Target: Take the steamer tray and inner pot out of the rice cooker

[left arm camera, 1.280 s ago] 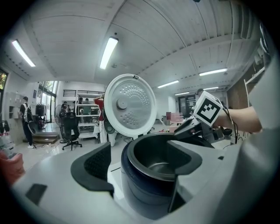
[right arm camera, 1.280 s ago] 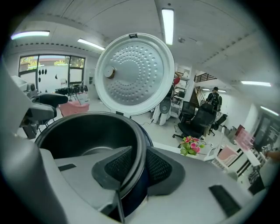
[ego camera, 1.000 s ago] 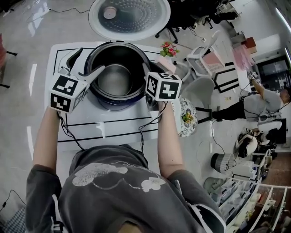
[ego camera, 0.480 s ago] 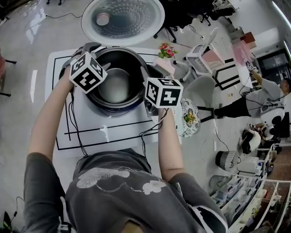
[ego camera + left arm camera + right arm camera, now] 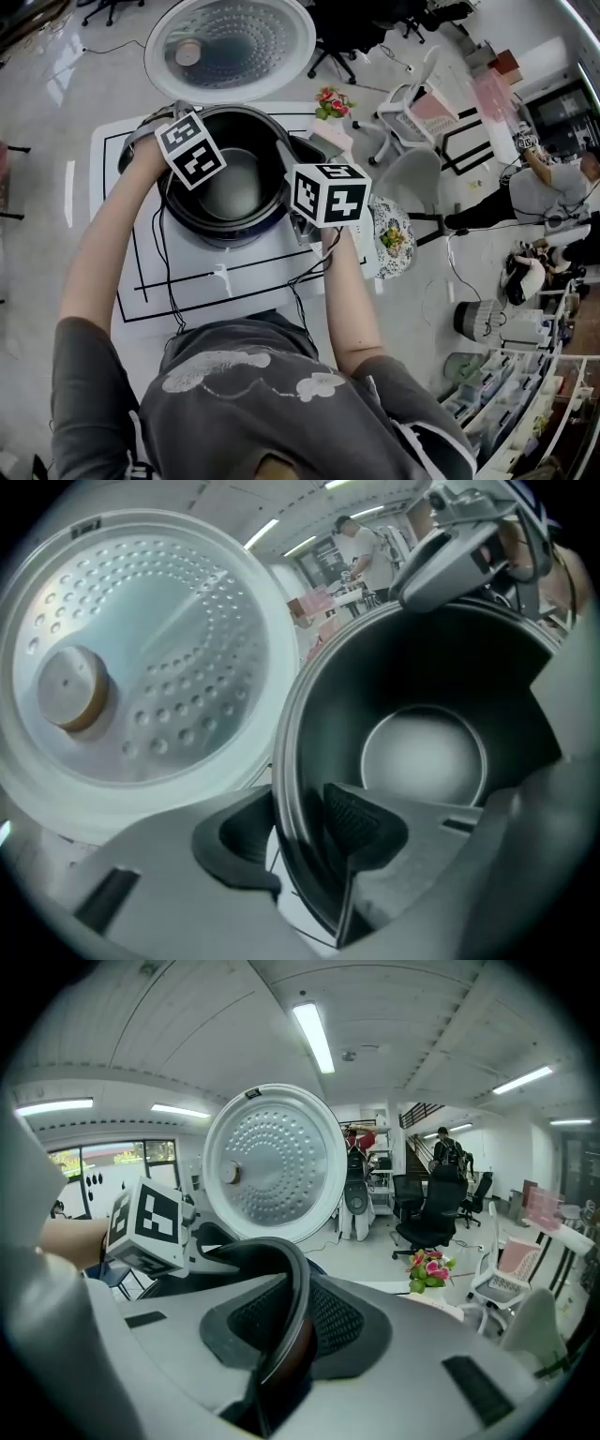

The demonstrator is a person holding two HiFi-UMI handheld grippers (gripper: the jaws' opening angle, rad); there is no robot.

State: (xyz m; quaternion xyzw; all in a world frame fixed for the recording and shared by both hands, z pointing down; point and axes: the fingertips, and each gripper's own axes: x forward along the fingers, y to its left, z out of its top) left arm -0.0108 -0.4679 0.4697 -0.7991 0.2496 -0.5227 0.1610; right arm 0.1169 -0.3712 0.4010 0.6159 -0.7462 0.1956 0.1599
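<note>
The rice cooker (image 5: 223, 231) stands with its lid (image 5: 230, 47) up. The dark inner pot (image 5: 234, 183) sits inside it, and no steamer tray shows. My left gripper (image 5: 178, 169) is at the pot's left rim. In the left gripper view its jaws (image 5: 295, 836) straddle the pot's rim (image 5: 281, 789) and are closing, with a gap still at the inner pad. My right gripper (image 5: 292, 187) is shut on the pot's right rim (image 5: 295, 1288), one pad inside and one outside (image 5: 281, 1321).
The cooker rests on a white mat with black lines (image 5: 216, 272). A patterned plate (image 5: 389, 234) lies to the right of the mat, and pink flowers (image 5: 333, 98) stand behind it. White chairs (image 5: 412, 84) and a person (image 5: 553, 187) are further right.
My left gripper has swung from beside the cooker up to the pot's left rim, rolling as it went, and its jaws have narrowed around the rim. The right gripper has kept still.
</note>
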